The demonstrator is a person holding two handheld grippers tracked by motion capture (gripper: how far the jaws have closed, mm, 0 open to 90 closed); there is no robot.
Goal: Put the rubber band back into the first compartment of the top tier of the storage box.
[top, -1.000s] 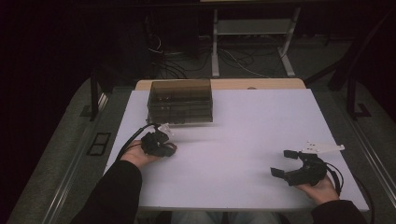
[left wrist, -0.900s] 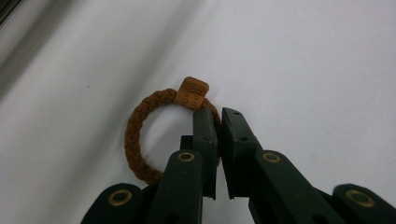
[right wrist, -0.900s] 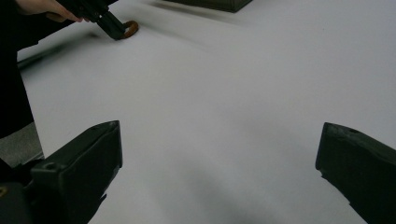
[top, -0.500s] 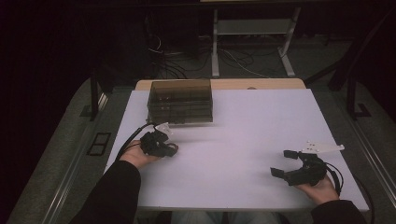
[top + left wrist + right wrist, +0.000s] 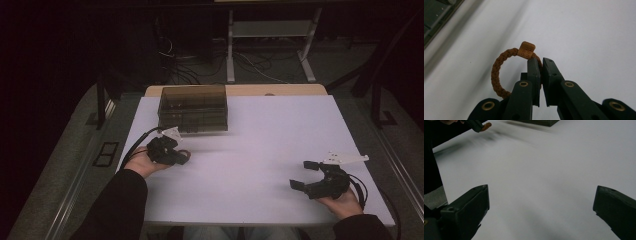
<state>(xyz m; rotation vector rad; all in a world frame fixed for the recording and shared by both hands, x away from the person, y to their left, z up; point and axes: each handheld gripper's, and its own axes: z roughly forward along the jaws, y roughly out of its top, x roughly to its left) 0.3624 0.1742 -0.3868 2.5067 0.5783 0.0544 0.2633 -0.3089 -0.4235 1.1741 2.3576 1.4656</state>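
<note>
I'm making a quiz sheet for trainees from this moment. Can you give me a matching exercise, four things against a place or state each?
Things:
1. left gripper
2. right gripper
3. brown braided ring
4. smoky clear box

States:
A. stands at the far edge of the white table
B. jaws wide apart, nothing between them
C. pinched between two black jaws
D. jaws closed on a loop

Pairs: 1-D, 2-B, 3-C, 4-A
</note>
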